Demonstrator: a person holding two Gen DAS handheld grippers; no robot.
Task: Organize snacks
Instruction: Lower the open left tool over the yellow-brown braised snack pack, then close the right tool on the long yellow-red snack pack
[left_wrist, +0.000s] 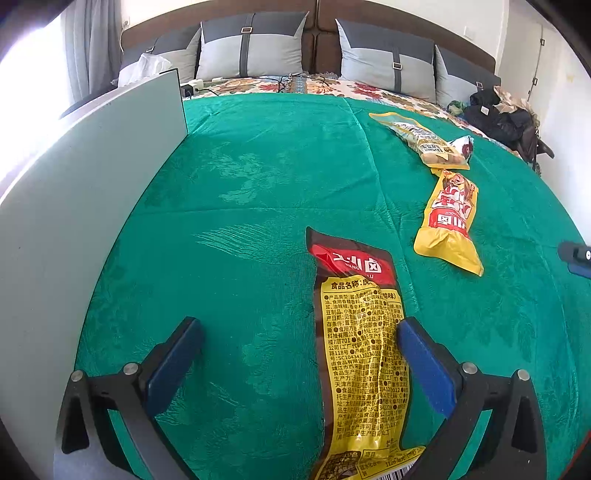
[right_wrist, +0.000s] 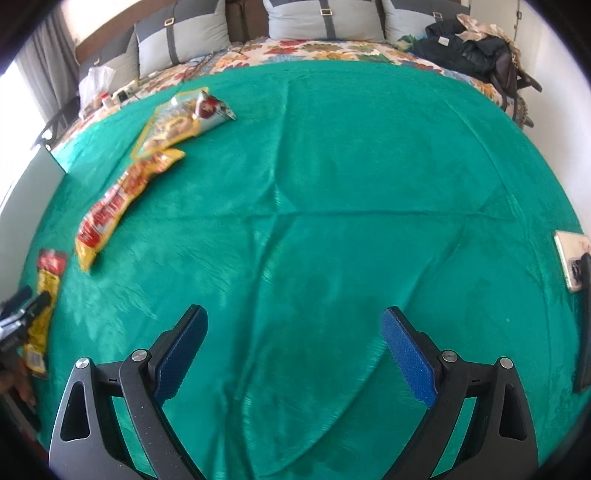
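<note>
A long yellow and red snack packet (left_wrist: 362, 343) lies on the green bedspread between the fingers of my left gripper (left_wrist: 301, 325), which is open; the packet lies against the right finger. It shows at the left edge of the right wrist view (right_wrist: 44, 306). A yellow packet (left_wrist: 448, 221) lies further right, also seen in the right wrist view (right_wrist: 114, 206). A pale packet (left_wrist: 424, 142) and a small white and red packet (left_wrist: 463, 146) lie beyond it. My right gripper (right_wrist: 295, 321) is open and empty over bare bedspread.
A white board (left_wrist: 74, 221) stands along the left side of the bed. Grey pillows (left_wrist: 251, 48) line the headboard. Dark clothes (right_wrist: 469, 40) are piled at the far right corner. A phone (right_wrist: 570, 258) lies at the right edge.
</note>
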